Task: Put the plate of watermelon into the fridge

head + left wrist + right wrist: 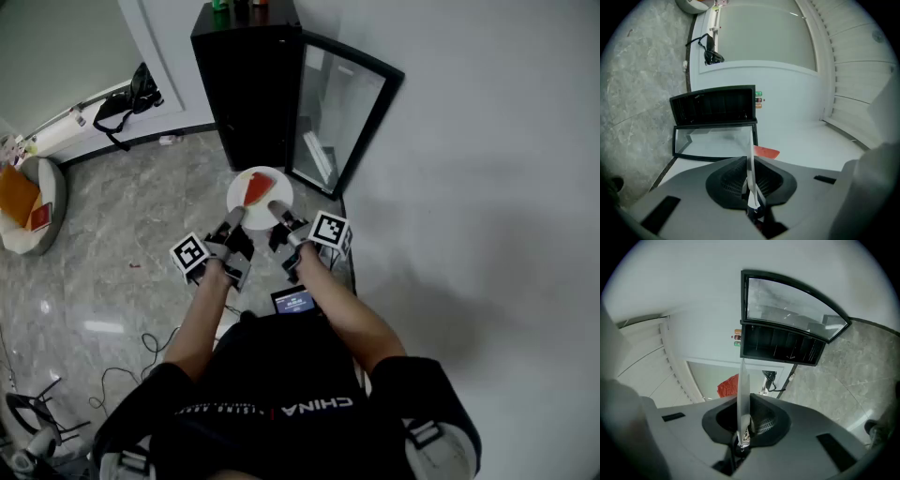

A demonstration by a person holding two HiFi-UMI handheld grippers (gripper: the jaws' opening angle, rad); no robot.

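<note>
A white plate (pixel 246 198) carrying a red watermelon slice (pixel 256 188) hangs in the air in front of the black mini fridge (pixel 251 80), whose glass door (pixel 337 112) stands swung open to the right. My left gripper (pixel 232 217) is shut on the plate's near left rim, and my right gripper (pixel 278 212) is shut on its near right rim. In the left gripper view the plate (pixel 751 173) shows edge-on between the jaws, with the watermelon slice (pixel 765 151) beyond and the fridge (pixel 712 108) ahead. The right gripper view shows the same plate (pixel 742 399), watermelon slice (pixel 728 386) and fridge (pixel 783 345).
Bottles (pixel 239 7) stand on top of the fridge. A white wall runs along the right. On the marble floor lie a round cushion bed (pixel 33 202) at the left, a black bag (pixel 127 98) by the far wall and cables (pixel 141 361) near my feet.
</note>
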